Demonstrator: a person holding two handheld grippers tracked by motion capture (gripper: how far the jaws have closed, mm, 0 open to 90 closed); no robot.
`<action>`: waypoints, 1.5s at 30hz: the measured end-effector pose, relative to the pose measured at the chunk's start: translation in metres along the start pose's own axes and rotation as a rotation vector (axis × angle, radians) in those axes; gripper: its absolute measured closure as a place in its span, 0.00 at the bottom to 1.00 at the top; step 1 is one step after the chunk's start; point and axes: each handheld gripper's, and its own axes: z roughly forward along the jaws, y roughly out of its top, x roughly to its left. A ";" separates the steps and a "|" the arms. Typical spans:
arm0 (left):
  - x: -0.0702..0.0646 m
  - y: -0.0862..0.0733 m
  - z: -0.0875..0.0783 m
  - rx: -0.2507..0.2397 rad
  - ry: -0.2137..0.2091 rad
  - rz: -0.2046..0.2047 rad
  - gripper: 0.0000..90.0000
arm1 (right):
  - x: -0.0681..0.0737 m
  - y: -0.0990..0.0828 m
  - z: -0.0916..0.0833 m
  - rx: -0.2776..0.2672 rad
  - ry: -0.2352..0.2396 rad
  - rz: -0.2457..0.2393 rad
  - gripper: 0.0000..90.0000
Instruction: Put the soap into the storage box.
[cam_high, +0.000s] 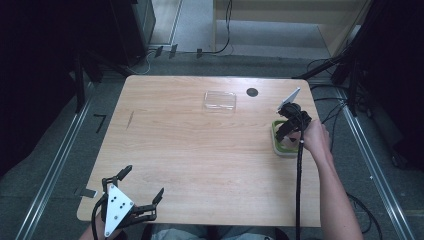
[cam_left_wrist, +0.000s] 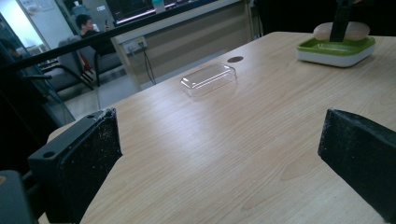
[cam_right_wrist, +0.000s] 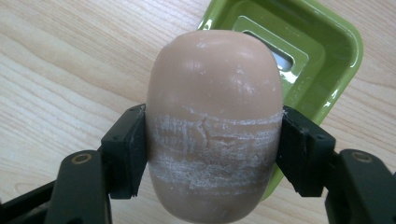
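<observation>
Above the green soap dish (cam_right_wrist: 322, 51), you are holding the bar of soap (cam_right_wrist: 215, 121) in the right hand-held gripper (cam_right_wrist: 212, 154), its jaws clamped on the bar's flanks. You are working at the counter (cam_high: 200, 160) edge; keep the bar level and centred over the dish. Far from the dish, your left hand-held gripper (cam_high: 142, 192) is resting open and empty.
</observation>
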 end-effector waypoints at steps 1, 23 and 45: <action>0.000 0.000 0.000 0.000 0.001 -0.001 0.00 | -0.001 0.000 0.000 -0.003 -0.001 0.000 0.37; 0.000 0.000 0.000 0.000 -0.002 0.000 0.00 | -0.008 0.000 0.009 -0.032 -0.003 0.070 0.37; 0.000 0.000 0.000 -0.001 -0.003 0.000 0.00 | -0.015 0.001 0.023 -0.050 -0.008 0.131 0.37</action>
